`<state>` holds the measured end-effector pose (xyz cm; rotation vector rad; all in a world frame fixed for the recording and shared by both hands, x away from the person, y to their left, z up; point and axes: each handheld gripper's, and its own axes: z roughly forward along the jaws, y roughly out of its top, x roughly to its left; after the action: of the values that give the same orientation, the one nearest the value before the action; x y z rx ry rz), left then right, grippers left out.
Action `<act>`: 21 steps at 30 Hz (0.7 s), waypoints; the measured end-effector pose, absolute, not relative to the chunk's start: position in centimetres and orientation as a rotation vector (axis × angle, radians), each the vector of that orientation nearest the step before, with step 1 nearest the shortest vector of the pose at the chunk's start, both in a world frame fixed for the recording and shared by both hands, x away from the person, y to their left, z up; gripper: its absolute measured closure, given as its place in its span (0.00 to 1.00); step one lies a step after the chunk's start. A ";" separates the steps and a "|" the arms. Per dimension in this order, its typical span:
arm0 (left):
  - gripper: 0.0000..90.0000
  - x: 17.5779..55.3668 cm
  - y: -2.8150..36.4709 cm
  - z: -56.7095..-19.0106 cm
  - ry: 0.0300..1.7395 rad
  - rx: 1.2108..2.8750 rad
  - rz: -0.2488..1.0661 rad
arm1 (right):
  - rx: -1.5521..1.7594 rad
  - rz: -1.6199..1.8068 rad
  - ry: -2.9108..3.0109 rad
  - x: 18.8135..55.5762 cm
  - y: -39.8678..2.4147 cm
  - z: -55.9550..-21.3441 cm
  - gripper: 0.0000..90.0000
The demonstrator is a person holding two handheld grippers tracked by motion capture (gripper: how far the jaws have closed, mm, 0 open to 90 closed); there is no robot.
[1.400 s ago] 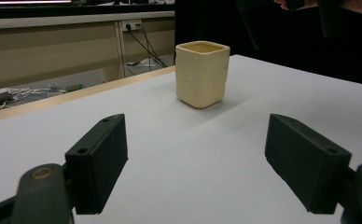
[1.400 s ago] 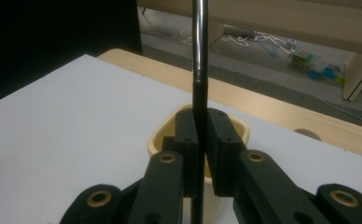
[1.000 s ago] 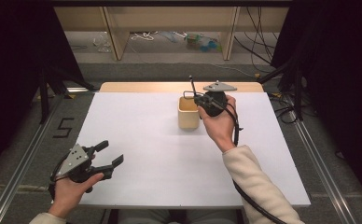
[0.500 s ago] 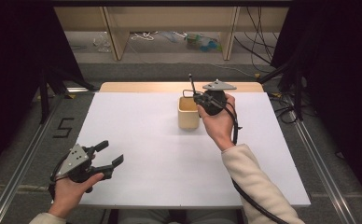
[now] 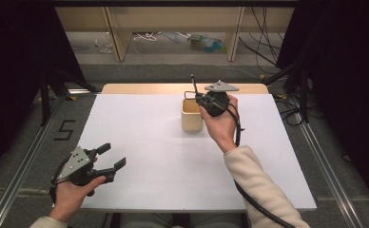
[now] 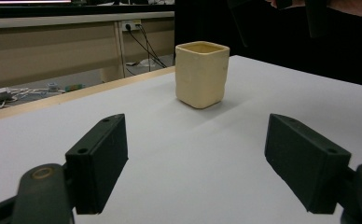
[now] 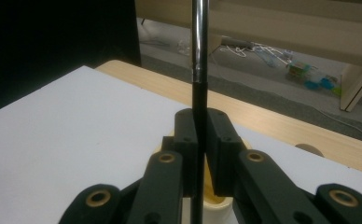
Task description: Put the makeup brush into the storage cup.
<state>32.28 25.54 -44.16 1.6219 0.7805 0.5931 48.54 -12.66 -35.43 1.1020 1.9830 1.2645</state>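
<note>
A cream square cup [image 5: 192,119] stands upright at the far middle of the white table [image 5: 144,142]; it also appears in the left gripper view [image 6: 201,74]. My right gripper [image 5: 198,98] hovers just over the cup's right rim, shut on a thin utensil [image 5: 192,81] that points up. In the right gripper view the gripper [image 7: 200,135] clamps the utensil's black handle, its metal shaft [image 7: 198,46] rises above, and the cup [image 7: 216,205] lies below. My left gripper [image 5: 114,155] rests open at the table's near left, with nothing between its pads [image 6: 100,158].
A bare wooden strip [image 5: 140,88] runs along the table's far edge. Beyond it, shelf legs [image 5: 118,38] and loose cables [image 5: 147,36] lie on the floor. Metal rails [image 5: 325,161] flank the table on both sides. A "5" [image 5: 64,129] is marked on the floor at left.
</note>
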 end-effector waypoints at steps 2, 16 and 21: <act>0.23 32.3 25.5 -44.2 0.781 1.622 0.593 | 1.100 1.265 1.980 48.6 -12.6 -35.4 0.94; 0.23 32.3 25.6 -44.2 0.781 1.624 0.596 | 1.107 1.291 1.966 49.1 -12.4 -35.4 0.94; 0.23 32.3 25.6 -44.2 0.780 1.625 0.597 | 1.120 1.308 1.965 49.3 -12.2 -35.4 0.94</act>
<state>32.28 25.63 -44.17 1.6246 0.7804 0.5972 49.31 -12.21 -35.37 1.1198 1.9651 1.3083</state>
